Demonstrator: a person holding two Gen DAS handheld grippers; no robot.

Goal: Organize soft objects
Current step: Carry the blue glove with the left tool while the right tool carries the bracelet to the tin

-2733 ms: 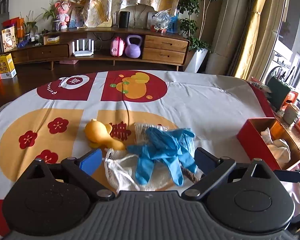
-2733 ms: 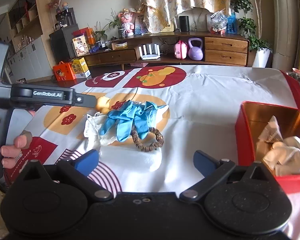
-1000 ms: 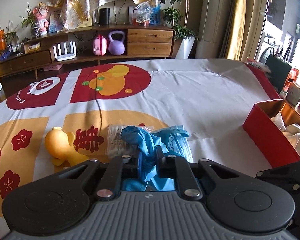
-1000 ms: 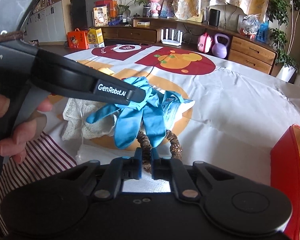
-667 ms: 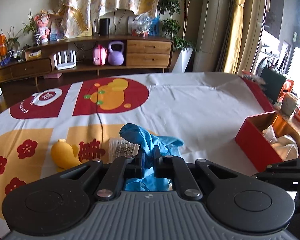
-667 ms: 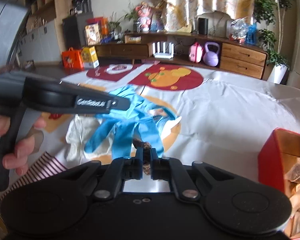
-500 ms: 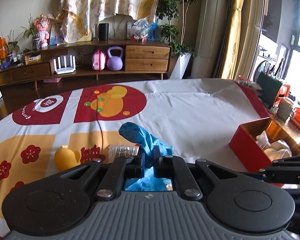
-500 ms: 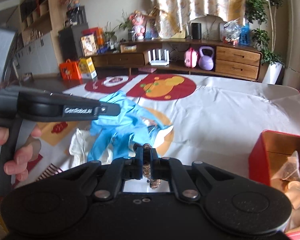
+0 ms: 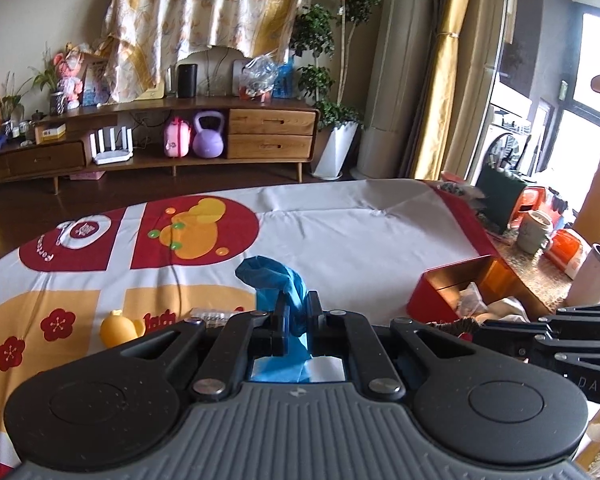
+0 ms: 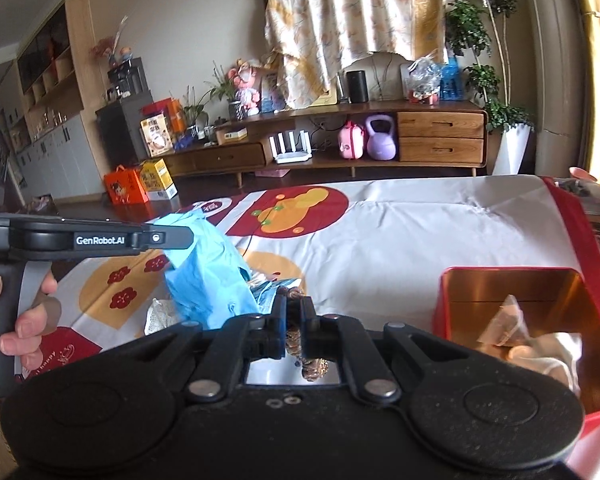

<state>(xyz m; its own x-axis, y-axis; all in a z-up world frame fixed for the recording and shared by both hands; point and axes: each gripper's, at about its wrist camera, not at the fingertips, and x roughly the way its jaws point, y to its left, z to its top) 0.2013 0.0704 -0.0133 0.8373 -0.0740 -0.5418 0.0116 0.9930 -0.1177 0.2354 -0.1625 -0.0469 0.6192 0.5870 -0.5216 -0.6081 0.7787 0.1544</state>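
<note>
My left gripper (image 9: 296, 312) is shut on blue rubber gloves (image 9: 272, 276) and holds them above the table; they also hang in the right wrist view (image 10: 208, 280) under the left gripper (image 10: 172, 237). My right gripper (image 10: 294, 316) is shut on a brown scrunchie (image 10: 308, 360), lifted off the cloth. The red box (image 10: 456, 304) with pale cloths inside (image 10: 540, 344) sits to the right; it also shows in the left wrist view (image 9: 432, 300). The right gripper (image 9: 500, 330) reaches toward it, with the scrunchie (image 9: 452, 325) at its tip.
A yellow duck toy (image 9: 118, 328) and a clear packet (image 9: 212, 314) lie on the patterned tablecloth (image 9: 360, 236). A white mesh bag (image 10: 158, 314) lies left. A mug (image 9: 534, 230) and orange items stand past the table's right edge.
Both grippers closed on their objects and lifted them: the left raised the gloves, the right raised the scrunchie, and both moved right, toward the red box.
</note>
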